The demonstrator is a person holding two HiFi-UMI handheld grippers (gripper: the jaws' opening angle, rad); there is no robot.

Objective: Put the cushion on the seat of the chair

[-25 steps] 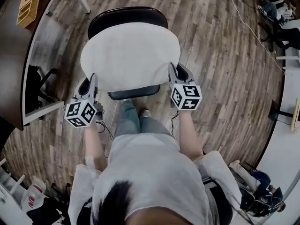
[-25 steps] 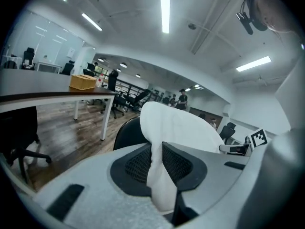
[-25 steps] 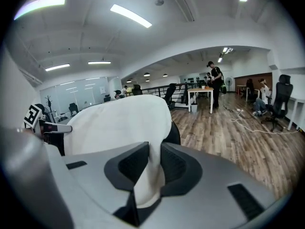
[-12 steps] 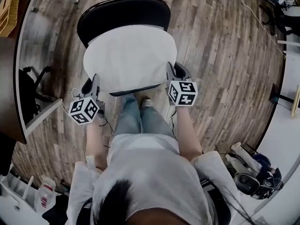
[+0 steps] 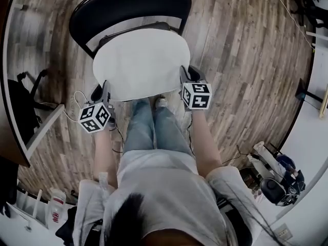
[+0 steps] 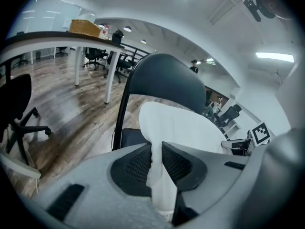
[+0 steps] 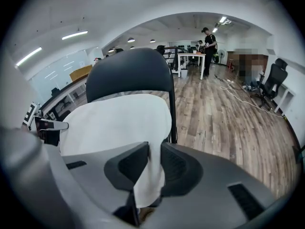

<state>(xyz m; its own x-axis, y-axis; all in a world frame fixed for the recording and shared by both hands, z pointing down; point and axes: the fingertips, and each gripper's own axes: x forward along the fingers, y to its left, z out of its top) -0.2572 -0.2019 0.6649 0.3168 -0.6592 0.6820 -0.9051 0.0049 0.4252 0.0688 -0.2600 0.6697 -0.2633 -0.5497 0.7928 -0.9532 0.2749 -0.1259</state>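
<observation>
A white round cushion [image 5: 141, 63] hangs level just above the seat of a black chair, in front of its backrest [image 5: 128, 6]. My left gripper [image 5: 104, 89] is shut on the cushion's left edge and my right gripper [image 5: 185, 77] on its right edge. In the left gripper view the white fabric [image 6: 186, 128] runs between the pads of the left gripper [image 6: 156, 149], with a strip of black seat [image 6: 131, 137] below. The right gripper view shows the cushion [image 7: 114, 123] pinched by the right gripper [image 7: 153, 151], with the backrest [image 7: 128, 73] behind. Most of the seat is hidden under the cushion.
A dark desk [image 5: 10, 86] and a black office chair [image 5: 23, 101] stand at the left. The person's legs [image 5: 154, 127] are right in front of the chair. Bags and gear [image 5: 277, 178] lie at the lower right. A person [image 7: 207, 44] stands far off.
Both grippers have come down with the cushion toward the seat. More of the backrest now shows behind the cushion.
</observation>
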